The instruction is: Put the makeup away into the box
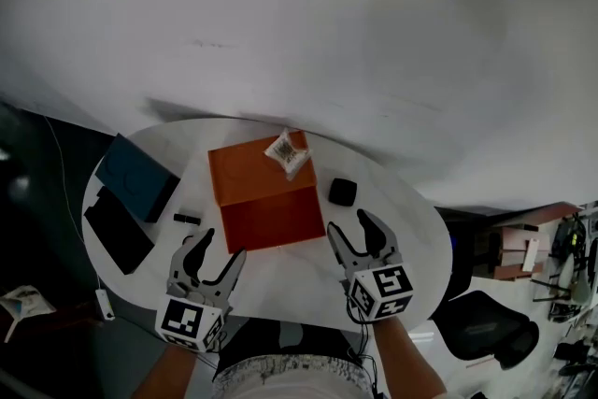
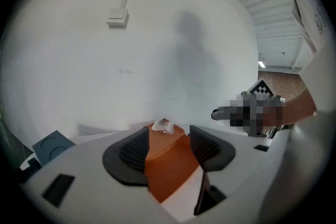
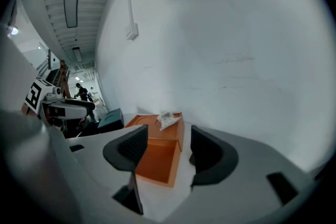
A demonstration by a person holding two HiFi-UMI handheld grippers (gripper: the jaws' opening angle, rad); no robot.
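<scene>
Head view: left tongs (image 1: pixel 224 245) and right tongs (image 1: pixel 348 222) hover released and empty, low in frame, flanking the open orange box (image 1: pixel 266 201), likely poised to fetch makeup.

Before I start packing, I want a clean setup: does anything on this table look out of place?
One thing: a small white packet sits askew on the far corner of the open orange box and seems to hang slightly over its edge. Nothing looks spilled or damaged.
</scene>
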